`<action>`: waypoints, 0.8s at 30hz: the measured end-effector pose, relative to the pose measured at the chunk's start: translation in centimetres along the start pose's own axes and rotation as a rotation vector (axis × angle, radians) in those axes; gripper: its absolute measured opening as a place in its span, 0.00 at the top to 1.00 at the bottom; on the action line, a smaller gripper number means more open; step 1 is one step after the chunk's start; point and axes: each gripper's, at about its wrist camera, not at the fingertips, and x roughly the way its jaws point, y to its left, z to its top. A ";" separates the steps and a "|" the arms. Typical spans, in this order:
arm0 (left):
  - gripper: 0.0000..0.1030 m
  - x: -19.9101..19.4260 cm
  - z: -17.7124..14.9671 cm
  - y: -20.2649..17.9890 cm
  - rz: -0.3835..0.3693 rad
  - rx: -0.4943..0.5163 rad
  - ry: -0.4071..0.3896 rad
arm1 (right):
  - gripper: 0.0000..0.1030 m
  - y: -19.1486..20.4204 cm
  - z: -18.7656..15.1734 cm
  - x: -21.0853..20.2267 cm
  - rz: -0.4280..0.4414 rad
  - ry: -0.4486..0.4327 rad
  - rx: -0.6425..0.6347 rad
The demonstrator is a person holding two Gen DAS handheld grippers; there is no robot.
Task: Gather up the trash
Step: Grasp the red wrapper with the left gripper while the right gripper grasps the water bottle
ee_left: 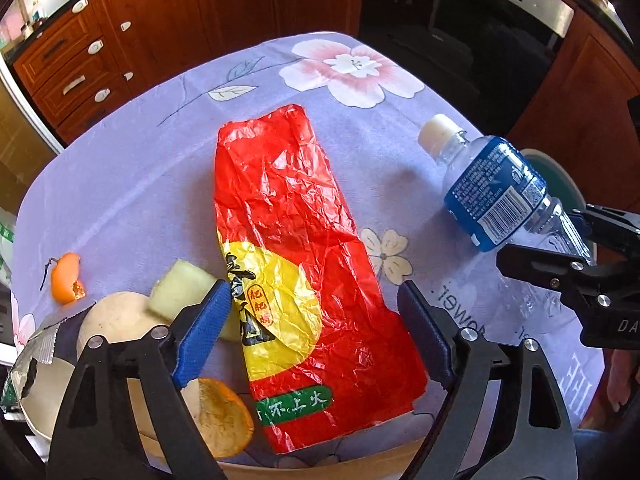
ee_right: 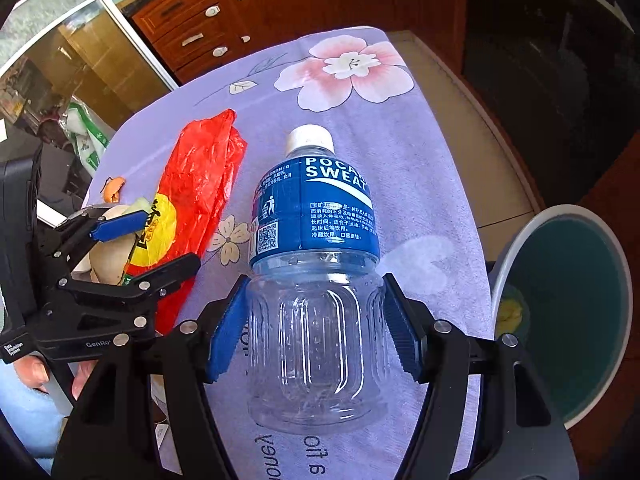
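A crumpled red and yellow snack wrapper [ee_left: 296, 248] lies flat on the purple flowered tablecloth [ee_left: 140, 184]. My left gripper [ee_left: 314, 296] straddles the wrapper's lower half, its blue pads [ee_left: 204, 332] beside the edges without squeezing, so it is open. My right gripper [ee_right: 316, 284] is shut on the clear lower body of an empty Pocari Sweat bottle [ee_right: 316, 208] with a blue label and white cap. In the left wrist view the bottle [ee_left: 492, 188] hangs tilted above the table's right side, cap pointing up and left. The wrapper [ee_right: 200, 184] shows left of the bottle, with the left gripper [ee_right: 170, 238] over it.
Orange peel [ee_left: 64, 280], a pale melon piece [ee_left: 184, 288], a round pale fruit [ee_left: 120, 316] and more peel [ee_left: 224, 420] crowd the lower left beside a pale dish [ee_left: 44, 400]. A white bin with a teal liner [ee_right: 576, 300] stands beside the table's right edge. Wooden cabinets stand behind.
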 end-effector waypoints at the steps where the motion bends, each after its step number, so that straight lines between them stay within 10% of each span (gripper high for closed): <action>1: 0.30 -0.1 -0.1 -0.5 -0.006 0.010 -0.002 | 0.40 -0.2 0.0 -0.1 0.003 -0.001 0.004; 6: 0.47 -0.7 -0.5 -2.4 -0.017 0.053 -0.018 | 0.40 -0.9 -0.5 -0.5 0.013 -0.008 0.019; 9: 0.94 -0.7 -0.6 -2.9 -0.048 0.052 0.002 | 0.40 -1.3 -0.8 -0.7 0.016 -0.012 0.023; 24: 0.95 -6.1 -1.4 -4.9 0.019 0.036 -0.099 | 0.40 -2.2 -2.3 -5.3 0.011 -0.102 0.038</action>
